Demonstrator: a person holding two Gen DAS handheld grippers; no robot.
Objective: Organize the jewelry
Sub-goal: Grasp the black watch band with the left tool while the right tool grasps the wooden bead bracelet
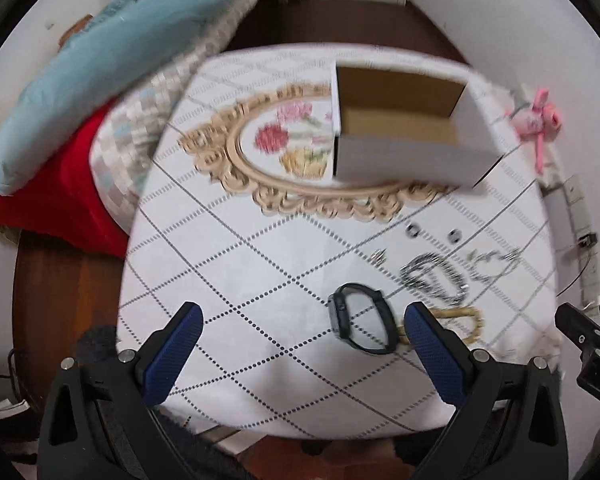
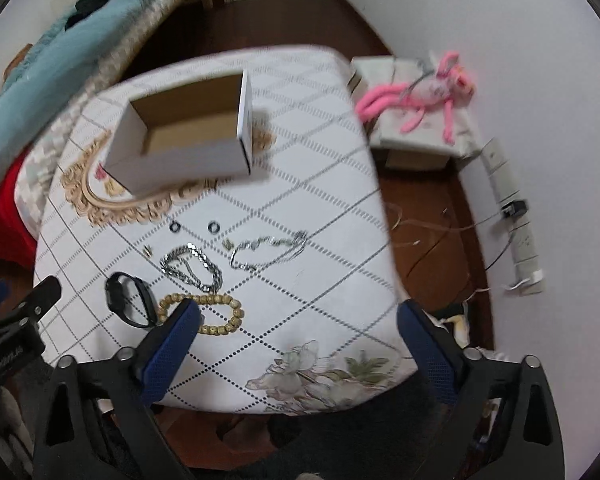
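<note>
An open white cardboard box (image 1: 400, 136) (image 2: 188, 136) stands empty at the far side of the white-clothed table (image 1: 240, 280) (image 2: 320, 240). Nearer lie a black smart band (image 1: 362, 324) (image 2: 130, 298), a wooden bead bracelet (image 1: 466, 320) (image 2: 220, 312), a thick silver chain (image 1: 434, 278) (image 2: 192, 268), a thin silver necklace (image 1: 496, 266) (image 2: 268, 252), two rings (image 1: 412, 231) (image 2: 176, 226) and small earrings (image 1: 378, 256) (image 2: 149, 250). My left gripper (image 1: 300, 344) is open and empty above the table's near edge, left of the band. My right gripper (image 2: 300, 340) is open and empty, its left finger over the bead bracelet.
A gold-framed oval floral embroidery (image 1: 284, 148) (image 2: 96, 196) lies under the box. A bed with teal blanket (image 1: 100, 68) and red sheet (image 1: 60, 192) is at left. A pink plush toy (image 2: 424, 88) on a stool, a power strip (image 2: 512, 208) and cables lie to the right.
</note>
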